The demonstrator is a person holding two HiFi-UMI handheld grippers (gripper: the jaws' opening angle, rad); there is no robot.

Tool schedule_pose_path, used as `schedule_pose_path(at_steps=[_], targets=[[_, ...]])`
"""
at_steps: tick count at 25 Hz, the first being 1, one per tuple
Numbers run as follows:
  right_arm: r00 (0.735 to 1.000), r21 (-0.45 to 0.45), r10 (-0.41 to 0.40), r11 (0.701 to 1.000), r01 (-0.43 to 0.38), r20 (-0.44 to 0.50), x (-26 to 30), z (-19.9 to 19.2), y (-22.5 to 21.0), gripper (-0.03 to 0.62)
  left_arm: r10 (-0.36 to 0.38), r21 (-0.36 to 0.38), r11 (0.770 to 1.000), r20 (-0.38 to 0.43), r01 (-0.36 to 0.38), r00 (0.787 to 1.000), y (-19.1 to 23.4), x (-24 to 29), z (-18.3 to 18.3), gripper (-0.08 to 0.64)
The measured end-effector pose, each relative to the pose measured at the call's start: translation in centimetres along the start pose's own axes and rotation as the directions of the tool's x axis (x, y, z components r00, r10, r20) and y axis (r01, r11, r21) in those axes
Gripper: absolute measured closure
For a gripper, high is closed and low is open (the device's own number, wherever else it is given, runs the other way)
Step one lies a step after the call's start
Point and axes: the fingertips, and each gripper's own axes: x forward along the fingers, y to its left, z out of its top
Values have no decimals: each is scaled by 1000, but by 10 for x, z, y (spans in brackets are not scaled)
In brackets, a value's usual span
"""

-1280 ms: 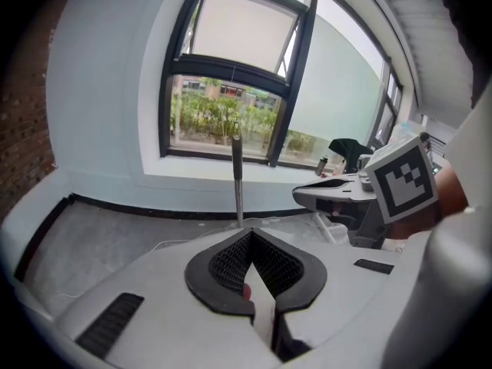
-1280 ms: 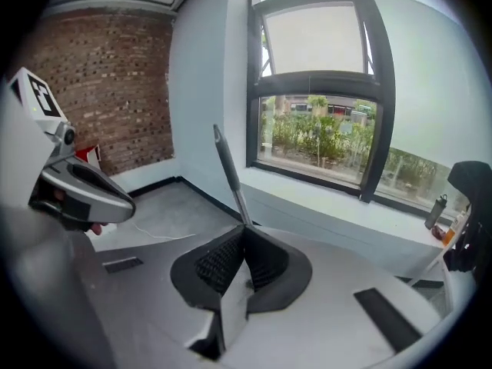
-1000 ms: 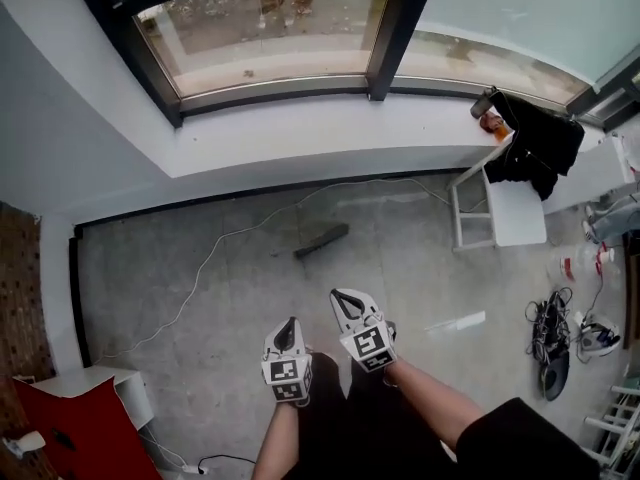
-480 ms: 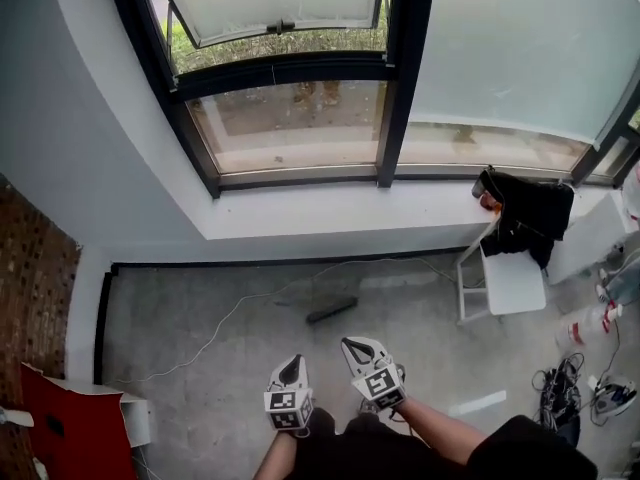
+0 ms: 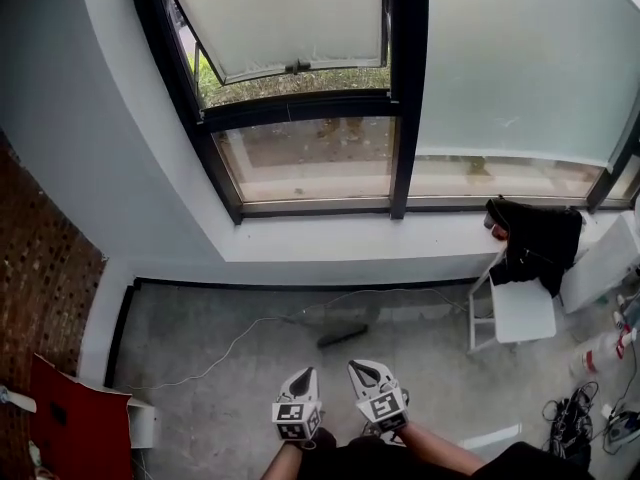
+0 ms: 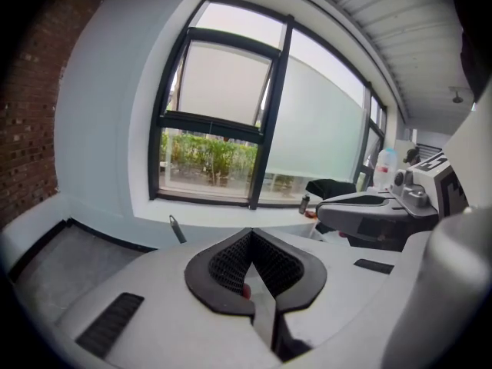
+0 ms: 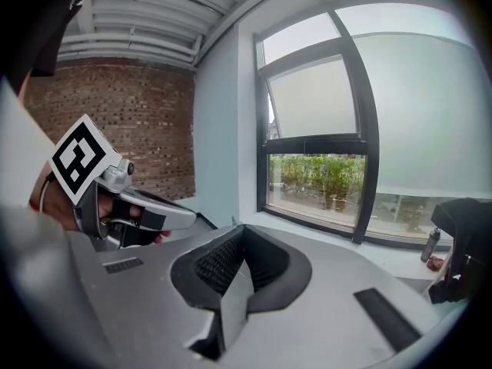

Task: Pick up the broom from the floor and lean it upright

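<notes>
Grippers: left gripper [image 5: 305, 373] and right gripper [image 5: 360, 366] are side by side near the body, each with jaws pressed together and nothing between them
Place of broom [image 5: 342, 336]: its dark head is on the floor [image 5: 220, 408] close to the wall under the window, well apart from both grippers; from above I cannot follow the thin handle, and only a rod tip [image 6: 177, 229], probably its end, shows in the left gripper view
Risk, grip: closed jaws cannot take the handle; if they do not open first, they will only push it away
Risk, slip: on bare floor the head may slide out, and then the broom drops flat
Risk, cable: white cable [image 5: 230, 343] runs just beside the head and could catch it
Count: two grippers, one broom, one cable, one white chair [image 5: 520, 313]
</notes>
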Motion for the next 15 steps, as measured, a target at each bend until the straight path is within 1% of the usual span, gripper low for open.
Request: schedule_pose_path(at_steps=[4, 7, 15], targets=[[999, -28, 30, 999, -30, 14, -3, 3, 1, 584, -3, 16, 1000, 1, 3, 1000, -11, -1, -2, 554], [999, -35, 36, 999, -36, 19, -5, 4, -5, 584, -4, 21, 1000, 1, 4, 1000, -16, 1, -2, 554], [999, -48, 41, 998, -41, 16, 3, 8, -4, 584, 5, 9, 1000, 15, -5, 1000, -9, 3, 4, 554]])
